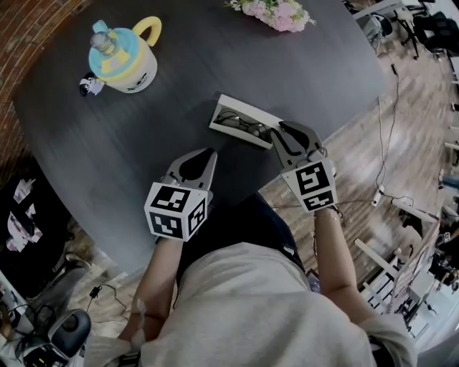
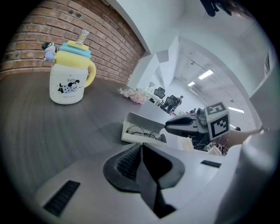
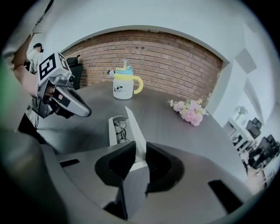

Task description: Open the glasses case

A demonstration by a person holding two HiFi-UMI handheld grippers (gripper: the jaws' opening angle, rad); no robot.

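Observation:
The white glasses case (image 1: 231, 130) lies open on the dark table (image 1: 129, 158), with thin-rimmed glasses (image 1: 240, 123) inside. Its lid (image 3: 132, 124) stands raised on edge. My right gripper (image 3: 141, 151) is shut on the lid's near end, the white edge pinched between the pads. In the head view the right gripper (image 1: 278, 133) sits at the case's right end. My left gripper (image 1: 208, 155) rests just in front of the case, shut and empty. The left gripper view shows the case (image 2: 139, 124) and the right gripper (image 2: 169, 127) beyond my left gripper (image 2: 141, 148).
A white mug with a yellow handle and blue lid (image 1: 125, 59) stands at the table's far left. Pink flowers (image 1: 278, 13) lie at the far edge. The table's curved near edge runs close under both grippers, with wood floor and cables to the right.

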